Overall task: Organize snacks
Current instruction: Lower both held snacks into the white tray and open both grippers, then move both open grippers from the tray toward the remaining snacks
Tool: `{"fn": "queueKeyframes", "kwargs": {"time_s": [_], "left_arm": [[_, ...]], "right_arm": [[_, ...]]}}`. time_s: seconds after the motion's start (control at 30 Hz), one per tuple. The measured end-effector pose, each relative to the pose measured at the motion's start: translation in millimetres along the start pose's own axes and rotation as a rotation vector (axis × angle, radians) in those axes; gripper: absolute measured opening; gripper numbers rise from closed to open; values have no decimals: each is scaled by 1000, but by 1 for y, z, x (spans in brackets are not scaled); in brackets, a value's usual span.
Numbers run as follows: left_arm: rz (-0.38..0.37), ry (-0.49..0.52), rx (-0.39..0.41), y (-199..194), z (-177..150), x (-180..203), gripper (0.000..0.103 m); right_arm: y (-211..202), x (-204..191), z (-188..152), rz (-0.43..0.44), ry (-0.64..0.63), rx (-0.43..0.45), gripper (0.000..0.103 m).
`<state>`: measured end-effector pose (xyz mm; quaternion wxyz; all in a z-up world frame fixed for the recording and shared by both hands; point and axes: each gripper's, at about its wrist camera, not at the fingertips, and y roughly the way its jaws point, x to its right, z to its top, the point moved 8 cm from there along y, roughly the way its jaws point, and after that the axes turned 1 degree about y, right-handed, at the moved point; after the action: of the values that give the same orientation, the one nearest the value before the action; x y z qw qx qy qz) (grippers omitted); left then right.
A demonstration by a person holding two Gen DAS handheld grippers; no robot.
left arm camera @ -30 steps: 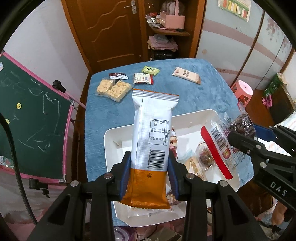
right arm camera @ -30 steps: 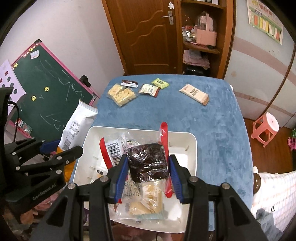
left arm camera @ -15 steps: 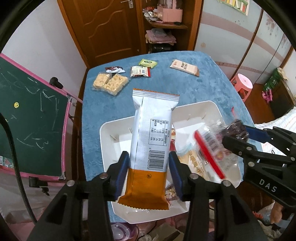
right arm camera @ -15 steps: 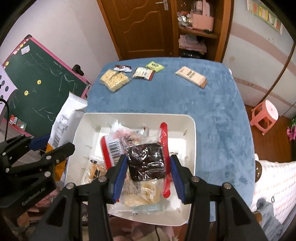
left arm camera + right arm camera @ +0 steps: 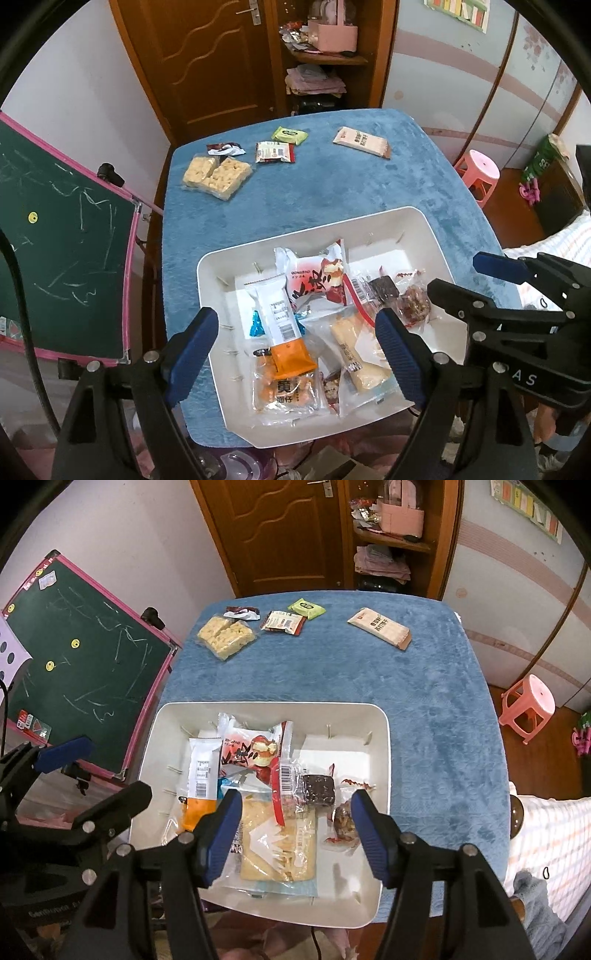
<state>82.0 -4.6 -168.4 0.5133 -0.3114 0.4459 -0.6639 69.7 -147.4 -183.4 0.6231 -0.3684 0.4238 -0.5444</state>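
Both grippers have released: left gripper (image 5: 295, 345) and right gripper (image 5: 295, 829) stand wide open, empty. The orange bar (image 5: 282, 326) and dark snack (image 5: 318, 790) now lie in the tray (image 5: 382, 746). Five packets remain on the cloth (image 5: 424, 701)

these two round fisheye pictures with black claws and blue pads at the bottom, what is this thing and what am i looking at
No robot here: a person holds a two-finger gripping tool in each hand, each with a camera looking along its fingers. One picture comes from the left tool, the other from the right tool; each also catches the other at its edge. Both are open and hold nothing. Below them a white tray sits on a blue-covered table, holding wrapped snacks, among them a white and orange bar and a dark brown cake. More snacks lie at the table's far end: puffed rice squares, a green packet and a beige bar.
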Motion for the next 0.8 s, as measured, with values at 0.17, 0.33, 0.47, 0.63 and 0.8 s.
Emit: {"fn": "queueKeyframes", "kwargs": {"time_s": [0.17,0.33,0.47,0.63,0.8], "left_arm": [[2,-9,3,0,2,-2,86],[3,-8,3,0,2,-2,86],[3,-14,0,2,4,-2,86],[5,-23,3,5,9,-2,86],[23,-21,16,7,16,-2,86]], "right_arm": [[0,-2,2,6,-9,4,62],[1,-2,3,10,-11,4,62],[3,-2,6,16,-9,3,62],[4,2,10,27,-10,11,62],[1,6,19,39,-2,41,62]]}}
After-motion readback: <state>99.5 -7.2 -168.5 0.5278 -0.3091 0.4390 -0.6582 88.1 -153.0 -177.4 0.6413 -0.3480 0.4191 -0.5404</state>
